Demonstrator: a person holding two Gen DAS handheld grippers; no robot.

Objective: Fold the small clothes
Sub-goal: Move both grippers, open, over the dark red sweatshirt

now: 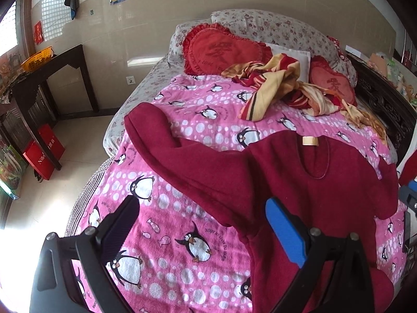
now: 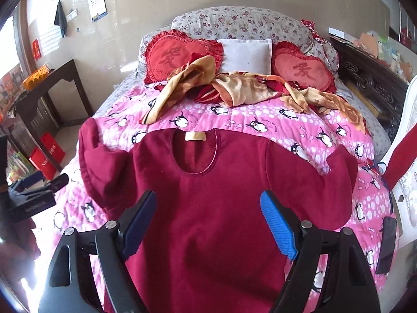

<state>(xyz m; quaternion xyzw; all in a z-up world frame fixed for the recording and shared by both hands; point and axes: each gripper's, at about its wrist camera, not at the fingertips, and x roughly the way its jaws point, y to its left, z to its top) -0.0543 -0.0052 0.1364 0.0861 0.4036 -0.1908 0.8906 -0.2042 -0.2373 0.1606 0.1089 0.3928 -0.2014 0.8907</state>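
The red top point(image 2: 208, 208) lies flat, neckline toward 12 o'clock, sleeves spread to 9 and 3, under the spread-apart, empty left gripper point(image 1: 206, 224) and right gripper point(image 2: 208, 221).

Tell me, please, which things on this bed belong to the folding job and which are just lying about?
Job: dark red fleece top, left gripper, right gripper, both open.
Lying about: striped blanket, heart cushions, white pillow, phone.

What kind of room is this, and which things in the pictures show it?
Most likely a home bedroom. A bed with a pink penguin blanket fills the view, red heart-shaped cushions and a floral pillow lie at its head, and a dark red top is spread on it.
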